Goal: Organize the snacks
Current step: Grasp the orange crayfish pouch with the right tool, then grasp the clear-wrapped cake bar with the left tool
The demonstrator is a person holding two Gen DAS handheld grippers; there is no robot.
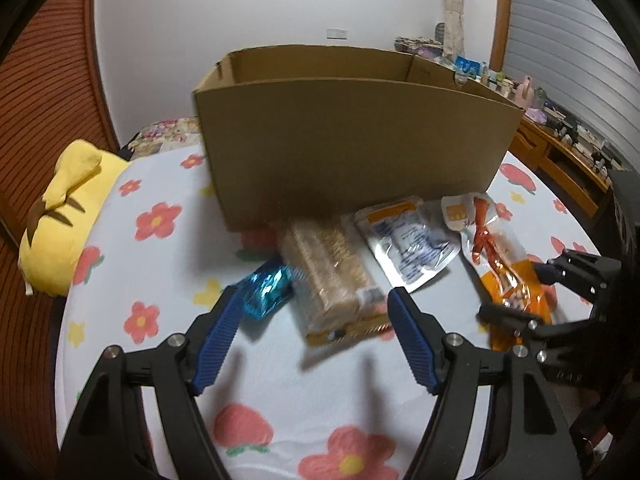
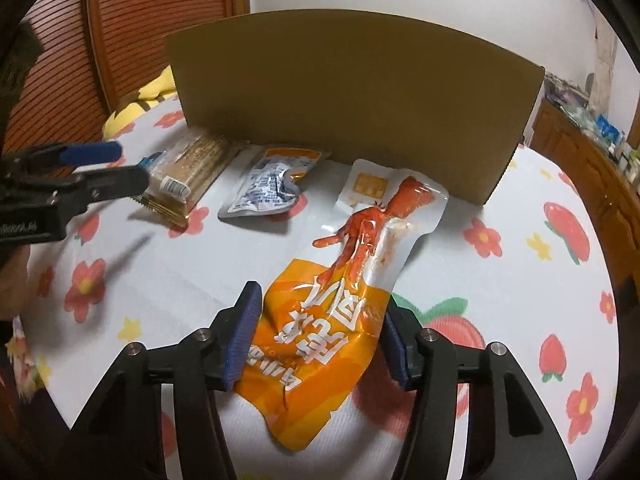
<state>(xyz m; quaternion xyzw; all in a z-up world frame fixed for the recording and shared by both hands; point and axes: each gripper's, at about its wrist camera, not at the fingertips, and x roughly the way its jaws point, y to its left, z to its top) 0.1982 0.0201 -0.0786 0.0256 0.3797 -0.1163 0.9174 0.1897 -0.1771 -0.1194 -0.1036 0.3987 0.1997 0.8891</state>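
- Right gripper (image 2: 316,336) was pinching the orange pouch (image 2: 320,320) across its width near the lower end; both blue pads pressed into the edges and the foil buckled between them.
- The pouch lay flat on the flowered bedsheet (image 2: 500,184), its clear top end pointing at the cardboard box (image 2: 352,92), just short of the box wall.
- My read: light, soft, slick film. It would crumple instead of resisting, so a mid-body pinch across the width was fine, though I expected the free end to droop on lifting.
- Left gripper (image 1: 316,312) was spread, holding nothing. It straddled the near end of the cracker pack (image 1: 332,280), pads not touching it.
- The pack lay on the sheet, its far end up against the box front; the blue packet (image 1: 266,290) was tucked against its left side, close to the left pad.
- I judged the crackers stiffer as a block but brittle inside, with glossy wrap: take the long sides, squeeze lightly.
- The silver pouch (image 1: 412,248) sat between the pack and the orange pouch, flat, thin and crinkly.
- The box was open on top; its inside wasn't visible to me.
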